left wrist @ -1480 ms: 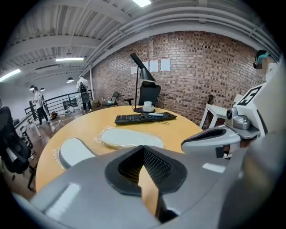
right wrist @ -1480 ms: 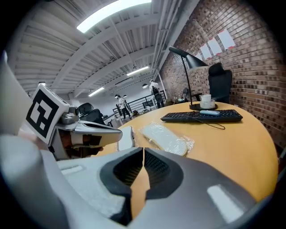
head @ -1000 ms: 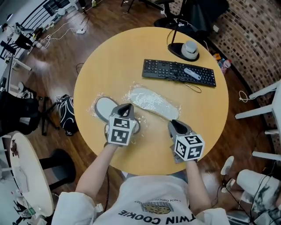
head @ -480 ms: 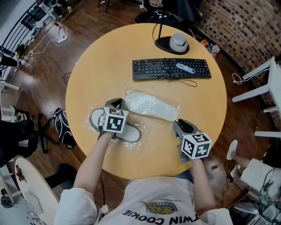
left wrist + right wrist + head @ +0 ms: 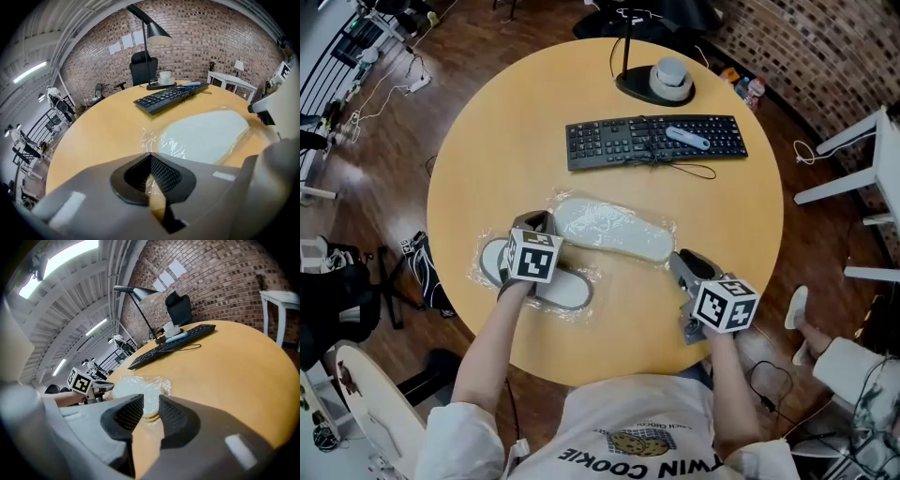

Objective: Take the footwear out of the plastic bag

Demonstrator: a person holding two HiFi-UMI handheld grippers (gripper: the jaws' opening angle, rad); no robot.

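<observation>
Two pale slippers lie on the round table, each in its own clear plastic bag. One slipper (image 5: 609, 228) (image 5: 206, 136) (image 5: 140, 387) lies sole up in the middle. The other slipper (image 5: 561, 291) lies at the front left, partly hidden under my left hand. My left gripper (image 5: 534, 223) (image 5: 150, 155) has its tips together at the left end of the sole-up slipper's bag (image 5: 151, 139), and film glints between the pads. My right gripper (image 5: 682, 262) (image 5: 151, 399) has just opened wider. It stands open at the slipper's right end, which shows through the gap, untouched.
A black keyboard (image 5: 656, 141) with a white object (image 5: 686, 138) on it lies at the back of the table (image 5: 487, 159). Behind it stands a desk lamp's base (image 5: 628, 89) with a grey cup (image 5: 672, 75). White furniture (image 5: 862, 159) stands at the right.
My left gripper has sunk and moved from over the front-left slipper to the left end of the sole-up slipper's bag. The right gripper has shifted a little and rolled.
</observation>
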